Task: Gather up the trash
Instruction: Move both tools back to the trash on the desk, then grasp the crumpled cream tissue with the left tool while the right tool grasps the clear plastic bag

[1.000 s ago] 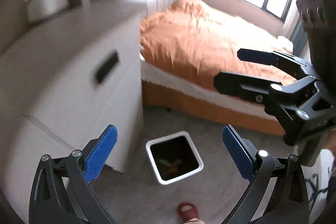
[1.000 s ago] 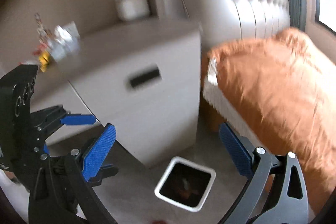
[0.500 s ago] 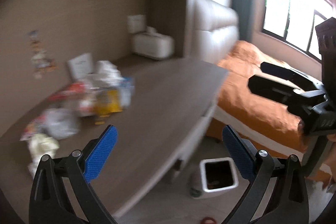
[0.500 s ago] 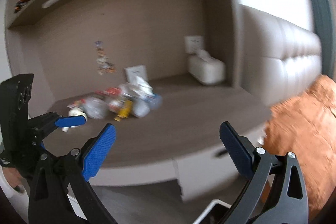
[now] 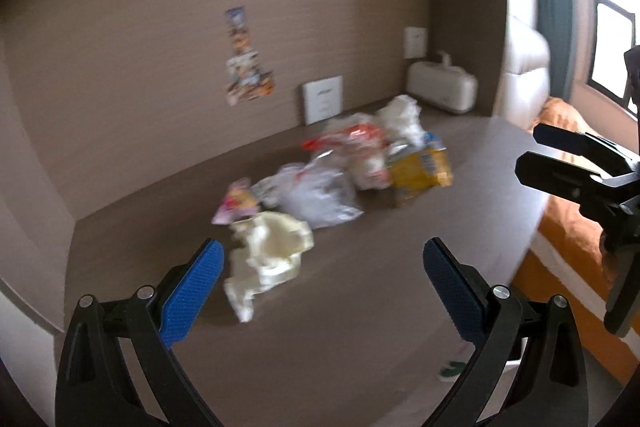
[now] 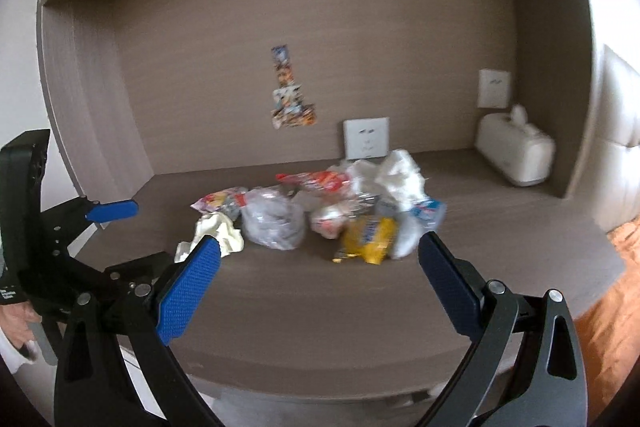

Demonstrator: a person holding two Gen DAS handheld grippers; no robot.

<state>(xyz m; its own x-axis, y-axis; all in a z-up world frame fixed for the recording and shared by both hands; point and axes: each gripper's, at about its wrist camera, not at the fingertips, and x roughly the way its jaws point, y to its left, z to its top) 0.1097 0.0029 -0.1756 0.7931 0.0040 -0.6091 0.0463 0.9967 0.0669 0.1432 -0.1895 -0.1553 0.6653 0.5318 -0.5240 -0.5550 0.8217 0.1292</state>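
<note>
Tissue box [image 6: 516, 155] at the counter's [image 6: 320, 307] back right corner, a white card [image 6: 366, 143] propped at the back wall with stickers [image 6: 290, 95] above, nothing between tongs and trash. Brown wood-grain counter in a wall niche, orange bed [image 5: 568, 211] off its right edge. Trash pile [image 6: 320, 215] mid-counter toward the back: cream wad [image 5: 268, 255] just ahead of the left tongs [image 5: 320, 279], yellow wrapper [image 6: 368, 239] ahead of the right tongs [image 6: 316, 271]; both wide open, empty.
</note>
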